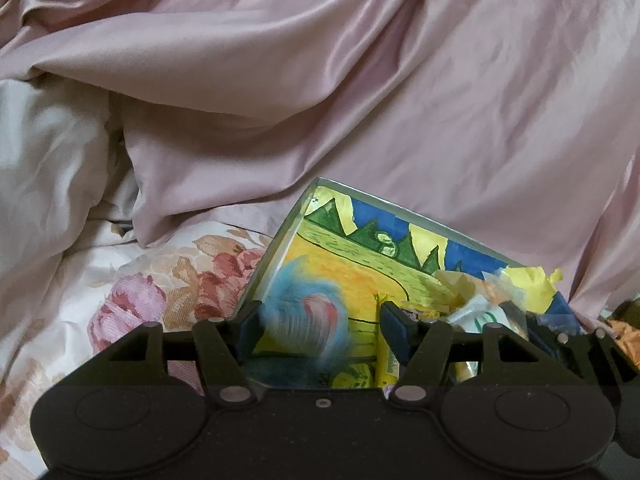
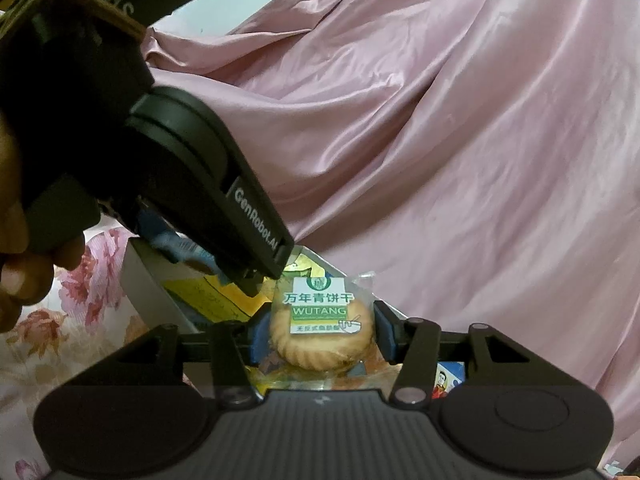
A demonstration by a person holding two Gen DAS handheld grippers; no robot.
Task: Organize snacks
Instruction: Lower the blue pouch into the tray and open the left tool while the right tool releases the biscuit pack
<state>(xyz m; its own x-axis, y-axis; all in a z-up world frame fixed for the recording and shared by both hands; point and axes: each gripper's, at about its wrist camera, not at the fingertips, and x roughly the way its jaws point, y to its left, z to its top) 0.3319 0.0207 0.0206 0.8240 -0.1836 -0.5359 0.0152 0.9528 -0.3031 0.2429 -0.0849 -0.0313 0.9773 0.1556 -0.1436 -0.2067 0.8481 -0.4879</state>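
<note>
My right gripper (image 2: 316,334) has the wrapped biscuit (image 2: 320,326) pinched flat between its pads, straight ahead over the painted box (image 2: 148,292). My left gripper (image 1: 320,322) hangs spread, probably empty, over that box.

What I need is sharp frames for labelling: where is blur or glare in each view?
Left wrist view: fluffy blue-and-pink thing smeared by motion, pink satin sheet softly sheened. Right wrist view: clear-wrapped round biscuit label crisp; edges fisheye-bent.
</note>
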